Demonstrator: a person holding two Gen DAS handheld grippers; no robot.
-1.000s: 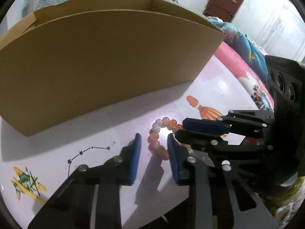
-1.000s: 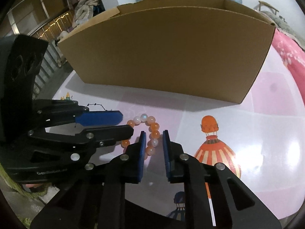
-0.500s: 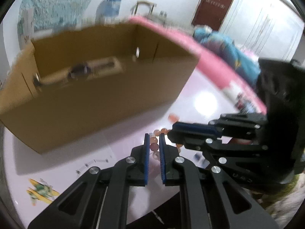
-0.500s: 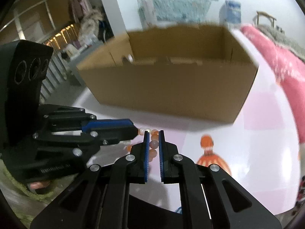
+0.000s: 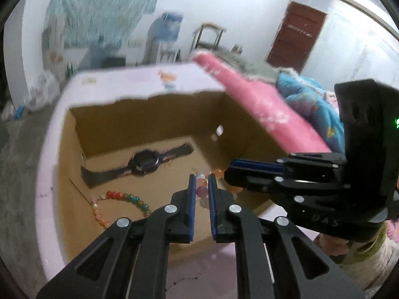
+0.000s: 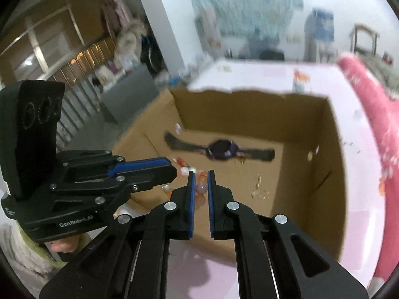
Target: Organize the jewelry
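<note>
Both the left claw (image 5: 200, 186) and the right claw (image 6: 200, 184), each nearly closed on the pink bead bracelet (image 5: 202, 191), hold it over the cardboard box (image 6: 334, 199), where a watch (image 5: 144, 163) and a multicoloured bracelet (image 5: 119, 203) already lie, so only the release seems left.

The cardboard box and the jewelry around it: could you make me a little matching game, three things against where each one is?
Things:
1. black watch
2. rainbow bead bracelet
3. orange bead bracelet

Places:
A. gripped by both grippers above the cardboard box
B. lying flat on the box floor near the far wall
C. curled on the box floor near the near-left corner

Pairs: 1-B, 2-C, 3-A
</note>
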